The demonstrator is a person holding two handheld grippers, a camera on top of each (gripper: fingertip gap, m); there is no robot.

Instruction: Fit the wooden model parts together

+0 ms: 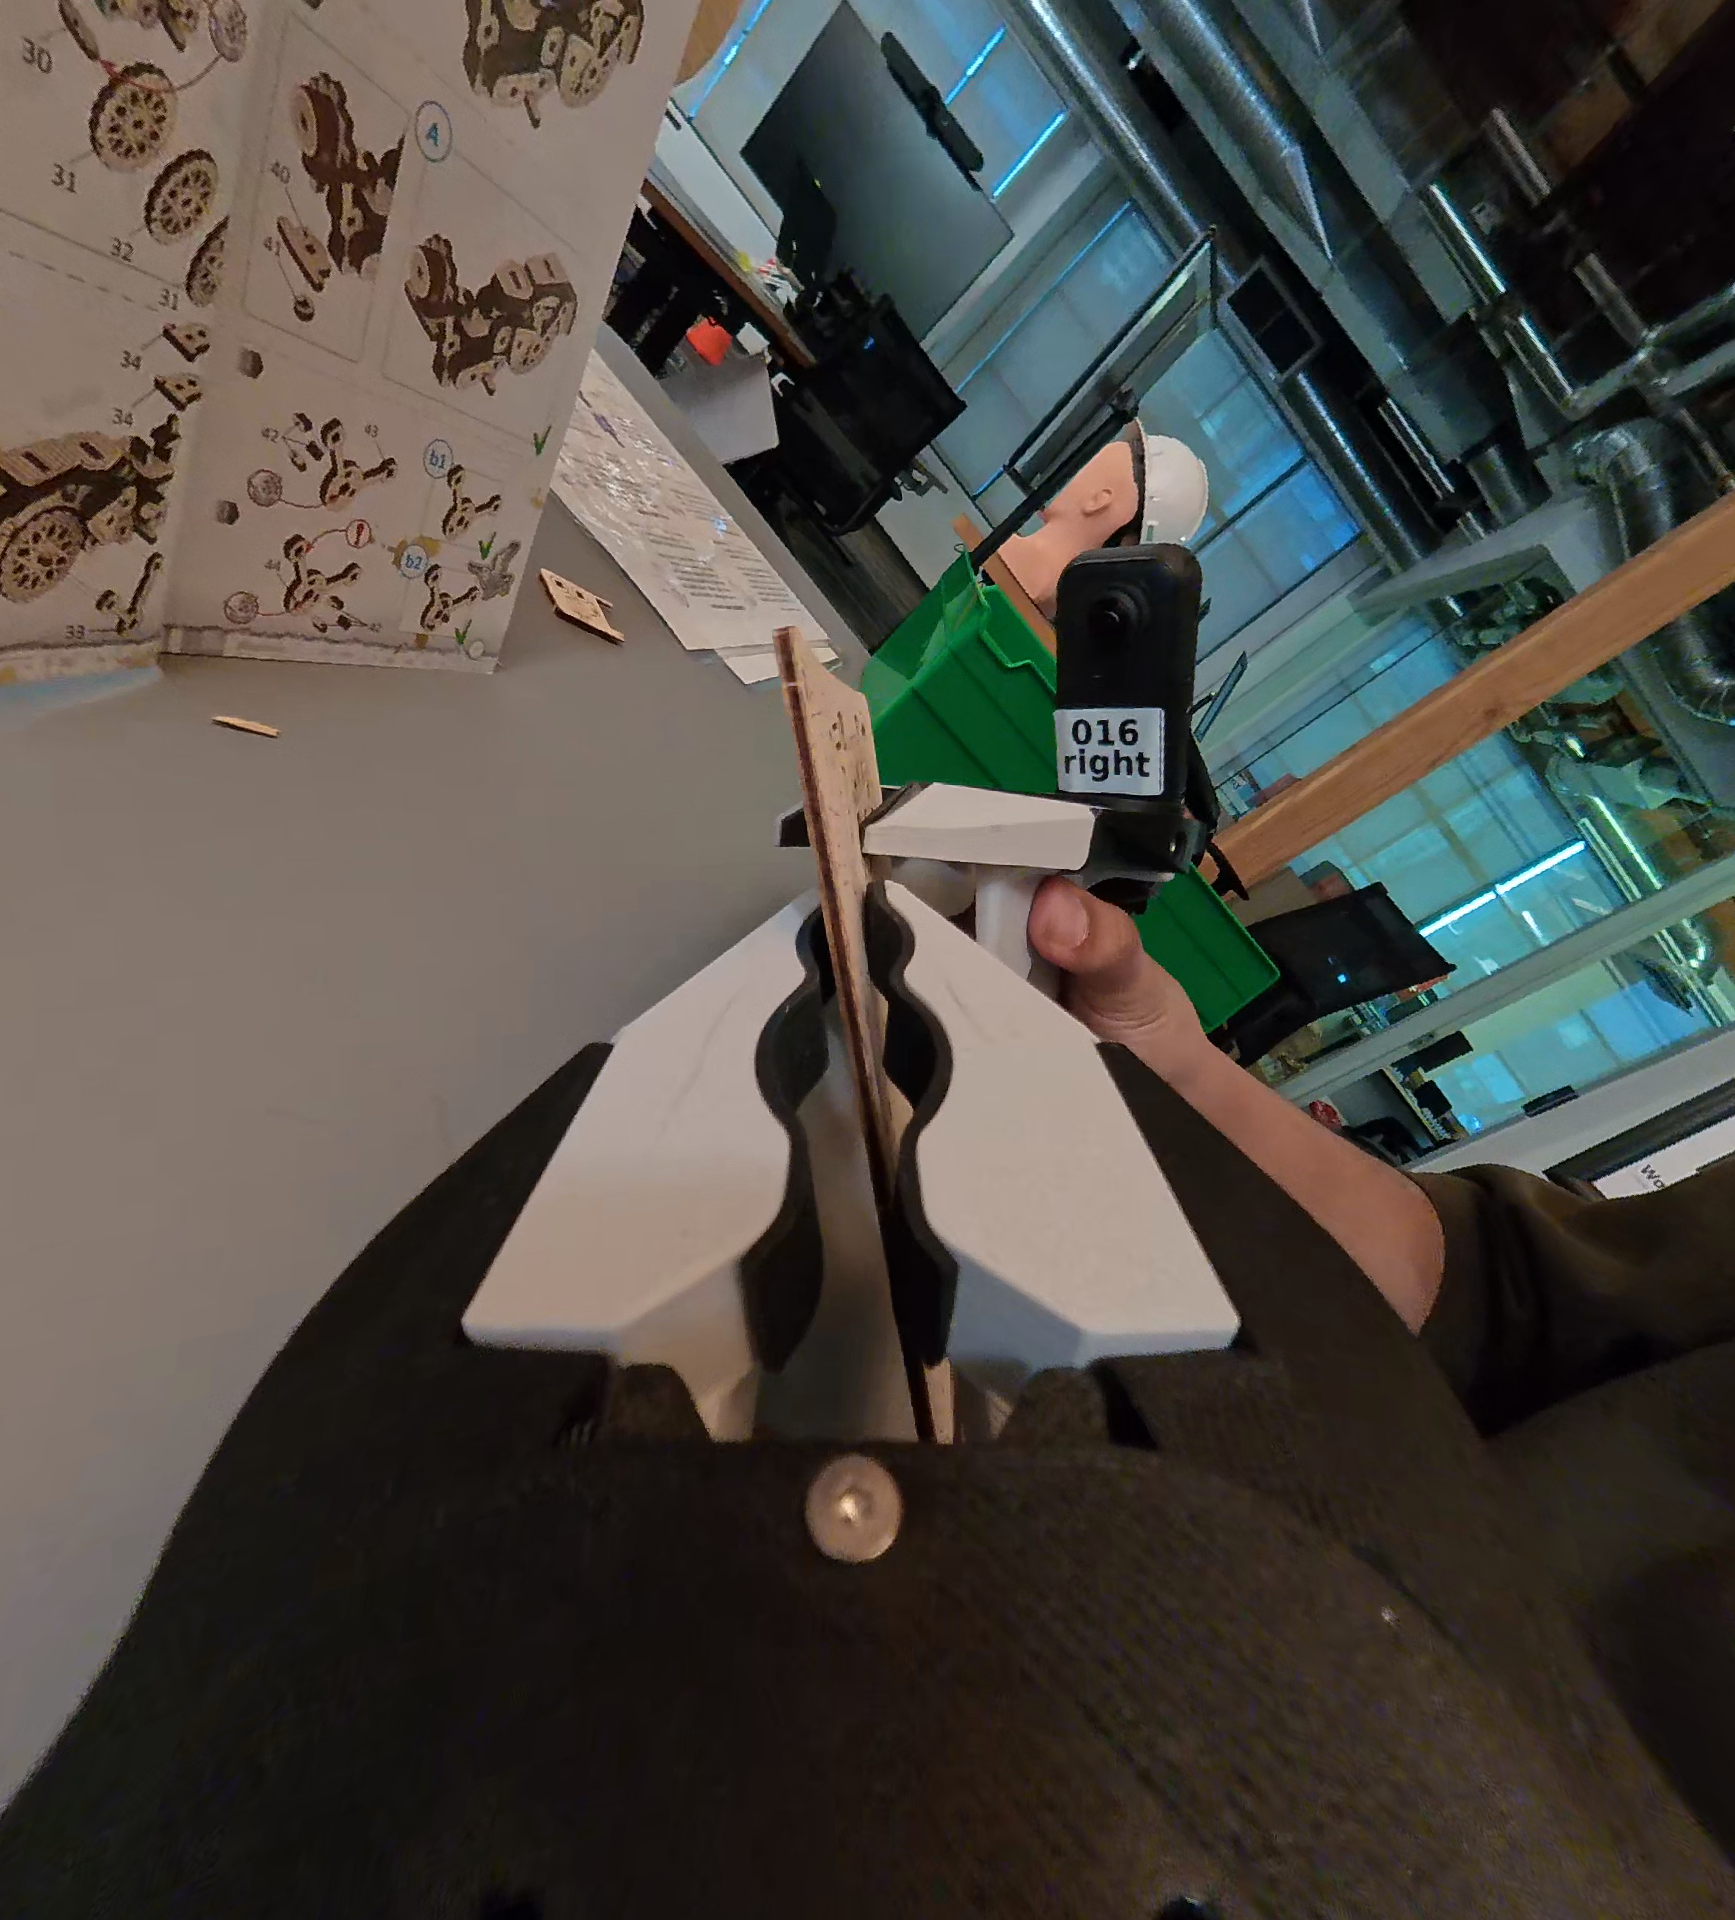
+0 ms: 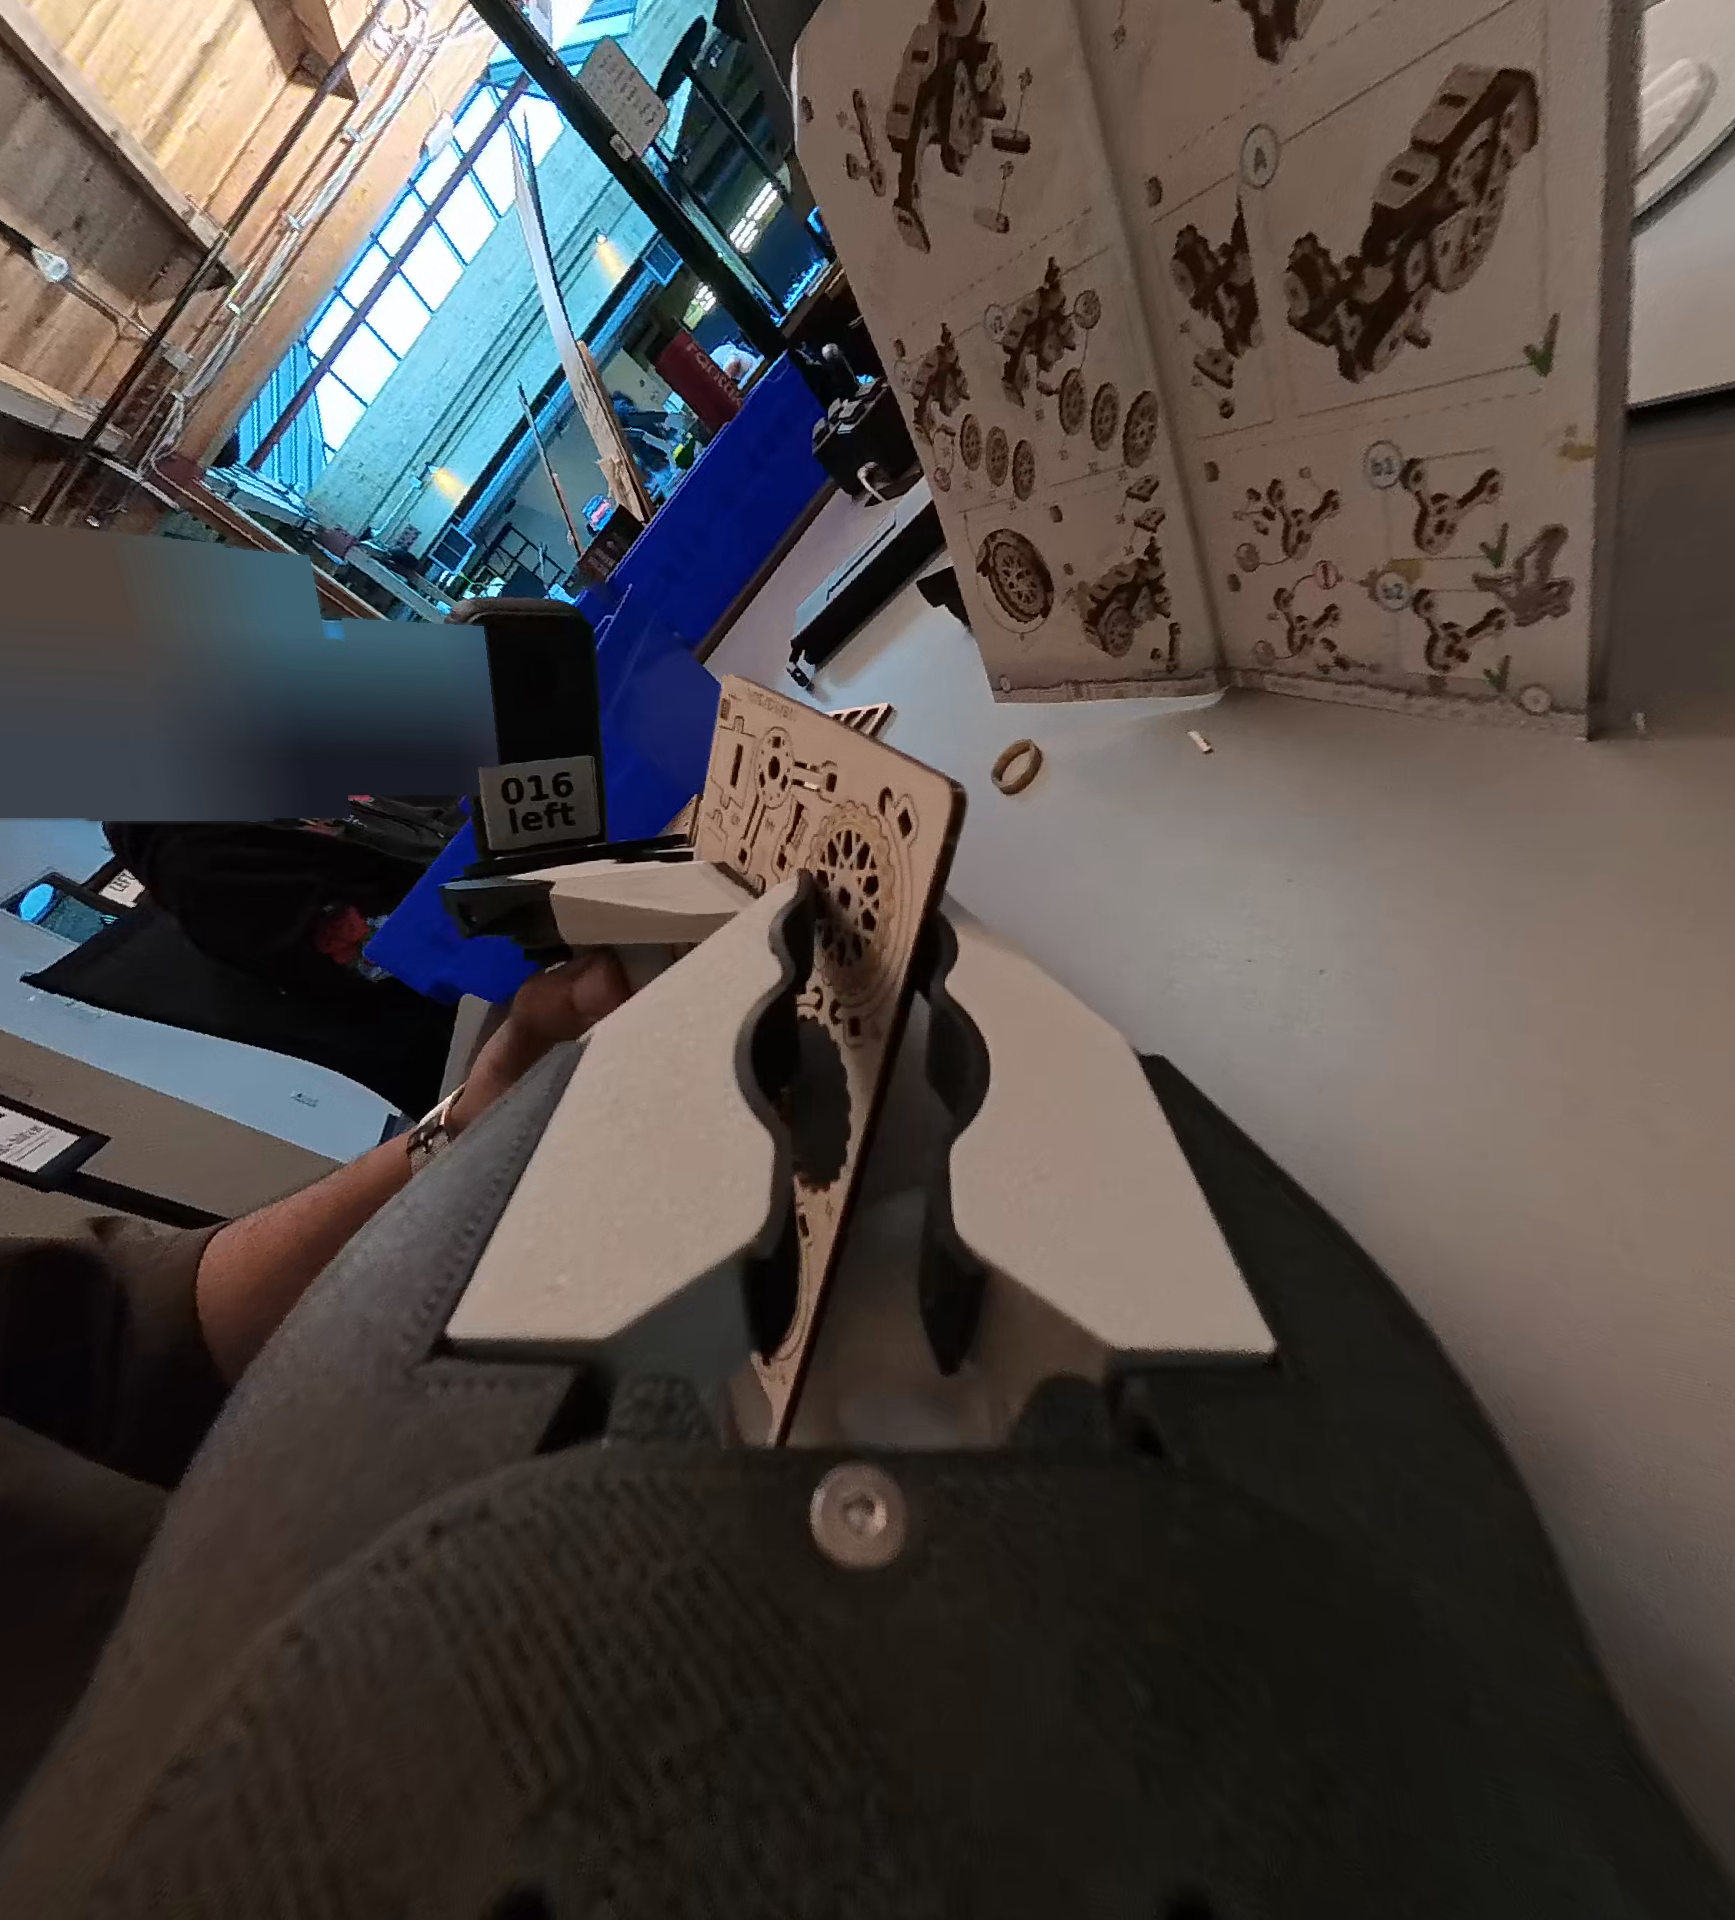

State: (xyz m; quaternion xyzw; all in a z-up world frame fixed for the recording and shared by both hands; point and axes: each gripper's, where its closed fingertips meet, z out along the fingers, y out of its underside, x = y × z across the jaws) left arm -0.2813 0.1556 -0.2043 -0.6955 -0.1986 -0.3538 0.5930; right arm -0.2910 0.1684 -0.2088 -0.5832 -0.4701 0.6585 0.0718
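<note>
Both grippers pinch one thin wooden parts sheet, held up on its edge above the grey table. The left gripper squeezes it from one side. The right gripper squeezes it from the other side. A folded instruction sheet stands at the far edge of the table. A small wooden ring lies near it.
</note>
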